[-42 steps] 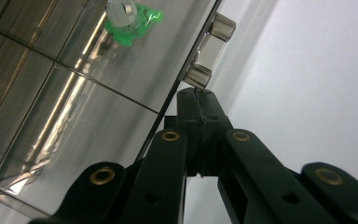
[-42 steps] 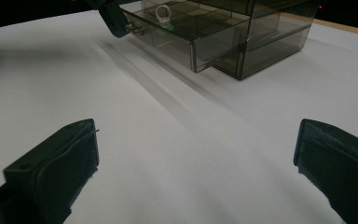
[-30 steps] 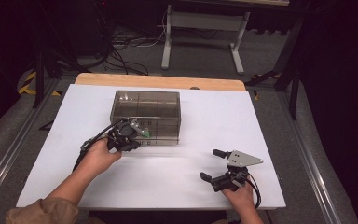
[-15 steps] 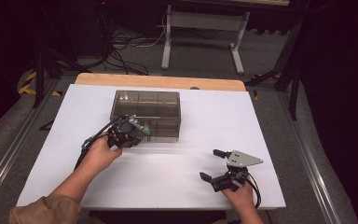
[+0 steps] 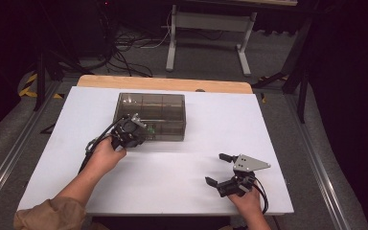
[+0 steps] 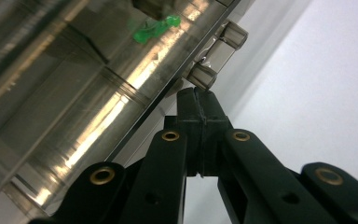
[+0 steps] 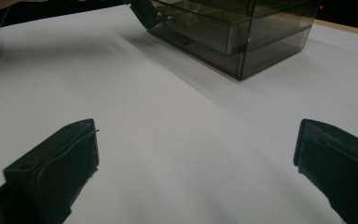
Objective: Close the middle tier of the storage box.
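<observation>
- Box (image 5: 151, 116): one, smoked clear plastic, being kept toward the far left of the table (image 5: 278, 143); divided inside into compartments, whose number cannot be told.
- Handling, judged: hard, stiff shell, light for its bulk, smooth and likely slippery against the tool tips; walls probably brittle under a hard squeeze.
- Latch (image 6: 213, 56): one small clear tab being seen on the box's near edge; judged the proper place to take hold, since the flat walls are offering nothing to pinch.
- Green piece (image 6: 156, 29): one, small, being seen through the wall inside the box; its kind cannot be told.
- Left tool (image 6: 199, 100): one, jaws being held together with nothing between them, tips just below the latch, touching or nearly so.
- Right tool (image 5: 227, 169): one, jaws being held wide apart and empty, low over the near right of the table, well apart from the box.
- Hands: two, one being kept on each tool.
</observation>
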The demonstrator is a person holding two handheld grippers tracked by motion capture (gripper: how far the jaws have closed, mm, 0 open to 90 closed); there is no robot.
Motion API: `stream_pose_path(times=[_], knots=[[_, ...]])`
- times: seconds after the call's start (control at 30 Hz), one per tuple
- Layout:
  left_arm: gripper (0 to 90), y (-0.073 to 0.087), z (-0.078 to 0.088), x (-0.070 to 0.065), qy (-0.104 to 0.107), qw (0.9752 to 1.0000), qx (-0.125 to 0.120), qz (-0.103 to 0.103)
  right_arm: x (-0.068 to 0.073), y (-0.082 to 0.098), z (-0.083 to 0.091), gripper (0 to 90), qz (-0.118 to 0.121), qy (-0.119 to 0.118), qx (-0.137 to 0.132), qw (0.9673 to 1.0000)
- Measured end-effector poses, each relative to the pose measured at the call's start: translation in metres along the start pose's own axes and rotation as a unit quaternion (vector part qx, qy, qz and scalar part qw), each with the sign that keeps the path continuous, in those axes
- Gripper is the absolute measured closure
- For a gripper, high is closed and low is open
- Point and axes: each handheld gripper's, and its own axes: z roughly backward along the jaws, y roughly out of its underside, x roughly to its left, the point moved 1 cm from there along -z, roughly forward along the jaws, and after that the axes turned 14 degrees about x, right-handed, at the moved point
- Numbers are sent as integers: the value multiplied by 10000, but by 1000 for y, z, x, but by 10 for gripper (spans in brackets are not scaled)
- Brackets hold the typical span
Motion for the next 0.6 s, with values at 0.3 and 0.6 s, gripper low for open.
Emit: stream_pose_path(times=[0.3, 0.6], knots=[[900, -1, 2, 6, -59, 9995, -211, 235, 0, 0, 0, 5, -19, -9, 0, 10000], [900, -2, 3, 6, -316, 9982, -365, 352, 0, 0, 0, 5, -20, 6, 0, 10000]])
